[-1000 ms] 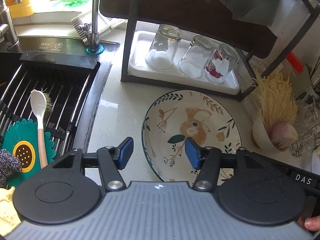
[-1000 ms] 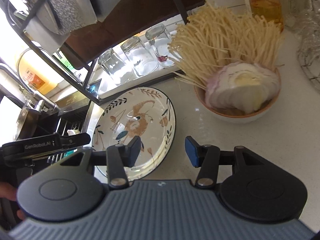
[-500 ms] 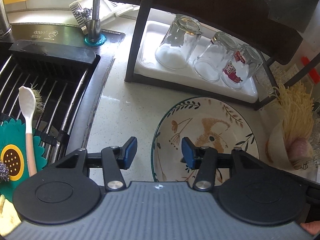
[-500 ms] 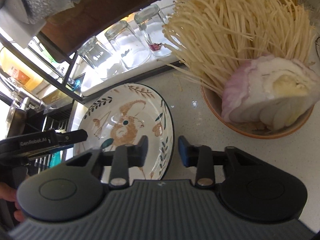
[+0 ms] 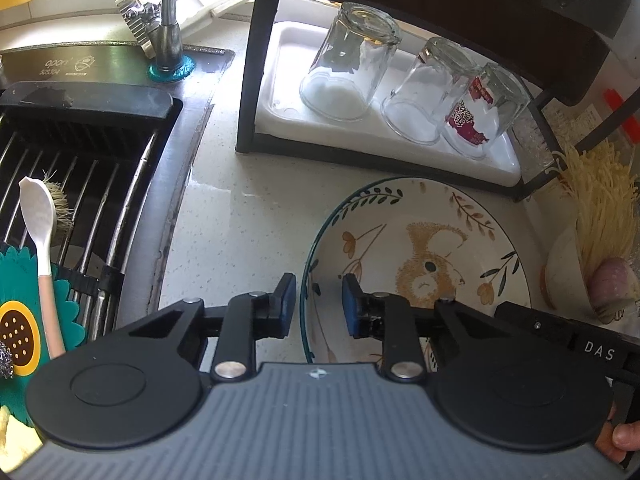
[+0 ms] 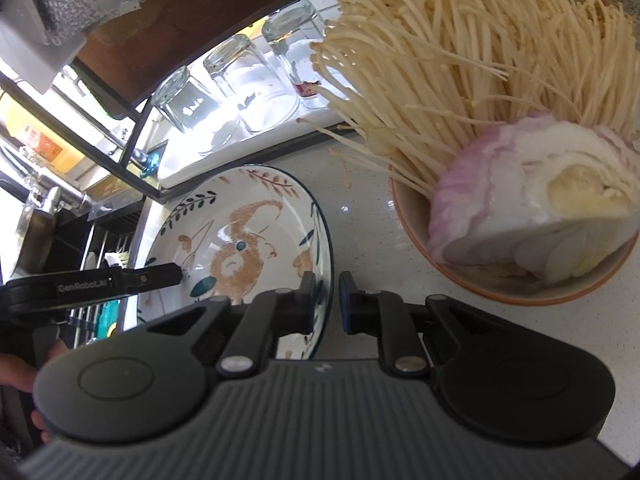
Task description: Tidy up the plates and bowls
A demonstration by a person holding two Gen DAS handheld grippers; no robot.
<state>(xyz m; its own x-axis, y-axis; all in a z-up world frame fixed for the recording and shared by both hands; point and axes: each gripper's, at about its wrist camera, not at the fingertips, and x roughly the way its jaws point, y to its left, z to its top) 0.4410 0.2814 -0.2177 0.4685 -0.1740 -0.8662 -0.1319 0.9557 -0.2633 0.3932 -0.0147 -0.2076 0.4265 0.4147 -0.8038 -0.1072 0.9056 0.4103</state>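
A deep plate with a brown animal and leaf pattern lies on the pale counter. My left gripper straddles its left rim, one pad outside and one inside. Its jaws are closing, and a gap still shows beside the rim. In the right wrist view the same plate has its right rim between the pads of my right gripper. Those jaws are closing too and sit tight against the rim. The left gripper's finger reaches over the plate's far side.
A bowl of enoki mushrooms and a cut onion stands close on the plate's right. Behind the plate, three upturned glasses sit on a white tray under a dark rack. The sink holds a white spoon.
Both grippers came down and closer to the plate. Their jaws narrowed from wide to close around the left and right rims.
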